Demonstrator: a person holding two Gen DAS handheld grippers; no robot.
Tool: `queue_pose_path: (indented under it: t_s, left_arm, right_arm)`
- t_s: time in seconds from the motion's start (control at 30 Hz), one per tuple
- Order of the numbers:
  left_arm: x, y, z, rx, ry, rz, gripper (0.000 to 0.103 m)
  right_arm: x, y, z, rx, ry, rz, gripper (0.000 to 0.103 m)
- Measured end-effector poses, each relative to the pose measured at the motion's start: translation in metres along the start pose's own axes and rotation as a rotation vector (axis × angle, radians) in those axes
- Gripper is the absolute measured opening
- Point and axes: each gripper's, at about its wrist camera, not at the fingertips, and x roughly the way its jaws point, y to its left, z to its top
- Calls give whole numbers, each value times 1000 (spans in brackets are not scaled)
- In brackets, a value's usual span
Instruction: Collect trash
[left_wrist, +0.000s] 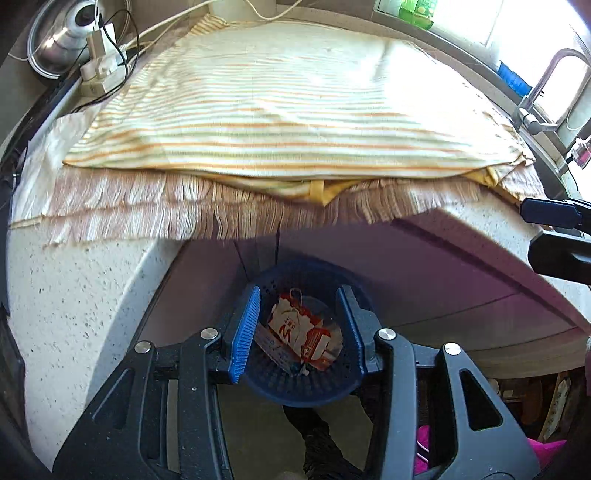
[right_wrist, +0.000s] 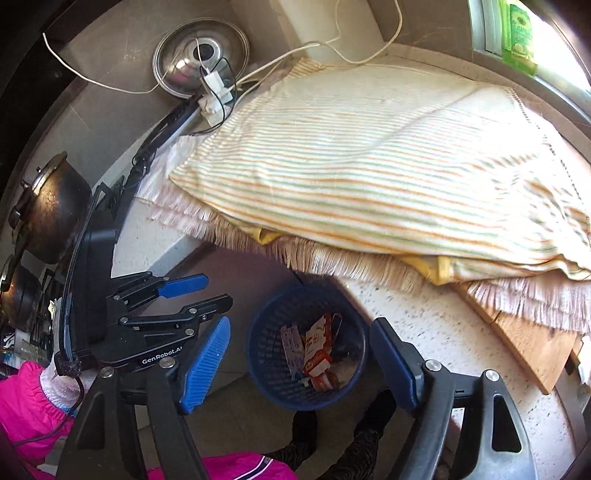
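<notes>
The red-and-white carton (left_wrist: 301, 334) is lying crumpled in the blue mesh wastebasket (left_wrist: 280, 387) on the floor, sitting directly below both grippers — its long axis running diagonally. The left gripper (left_wrist: 301, 328) is hanging partly spread and empty; the right gripper (right_wrist: 308, 363) is gaping wide, also empty. Only the right view is showing the wooden board (right_wrist: 524, 343) and pots (right_wrist: 51, 218) — the left is showing the tap (left_wrist: 543, 88).

basket (left_wrist: 295, 384): dark blue, round, perforated plastic; upright on the floor, below the overhanging edge of the bench (right_wrist: 424, 314).
carton (right_wrist: 317, 363): crushed red-and-white carton, tilted, inside the basket toward its middle.
wrapper (right_wrist: 290, 341): pale, flat, printed piece, inside the basket, leaning just beside the carton.
other scraps: small bits at the basket's bottom, too small to tell.
</notes>
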Motion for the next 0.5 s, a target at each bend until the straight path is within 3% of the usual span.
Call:
queue_pose_path:
  t_s: [0.07,0.2,0.4,0.5]
  left_arm:
    - [-8,-2,7,-3,-19,-5,44]
    - [-25,-9,21,-5,-72,-3,59]
    - [-48,-18,53,-1,-142,-3,60]
    - [-61,-25,70,-1,-187,-2,72]
  right_arm:
    - [-8,-4,7,1,-23,-6,84]
    - [-24,-14,20,7,-63,-16,86]
    - [-49,-30,37,15,-144,-44,93]
    - [-63,-38,46,28,-194,-59,100]
